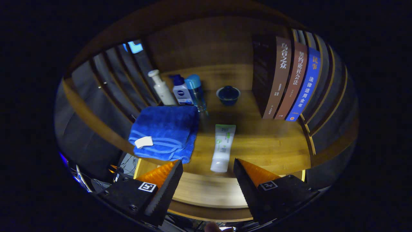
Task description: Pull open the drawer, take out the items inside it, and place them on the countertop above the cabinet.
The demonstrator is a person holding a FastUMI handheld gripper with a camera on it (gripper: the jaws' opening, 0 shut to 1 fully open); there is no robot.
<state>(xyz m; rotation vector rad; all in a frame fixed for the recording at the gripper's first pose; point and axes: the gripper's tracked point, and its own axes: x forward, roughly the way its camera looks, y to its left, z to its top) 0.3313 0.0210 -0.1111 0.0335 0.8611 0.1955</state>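
My gripper (207, 174) is open, with nothing between its two black-and-orange fingers. Just beyond the fingertips a white and green tube (222, 148) lies flat on the wooden countertop (267, 145), its cap end nearest me. A folded blue towel (165, 132) with a white tag rests on the countertop ahead of the left finger. Under the fingers runs a lighter wooden surface (206, 191), which looks like the pulled-out drawer; I cannot tell what is inside it.
At the back of the countertop stand a white pump bottle (162, 88), a white bottle with a blue cap (181, 90) and a blue can (195, 91). A dark lidded cup (228, 95) sits mid-back. Three upright books (291, 83) stand on the right. Dark slatted panels flank both sides.
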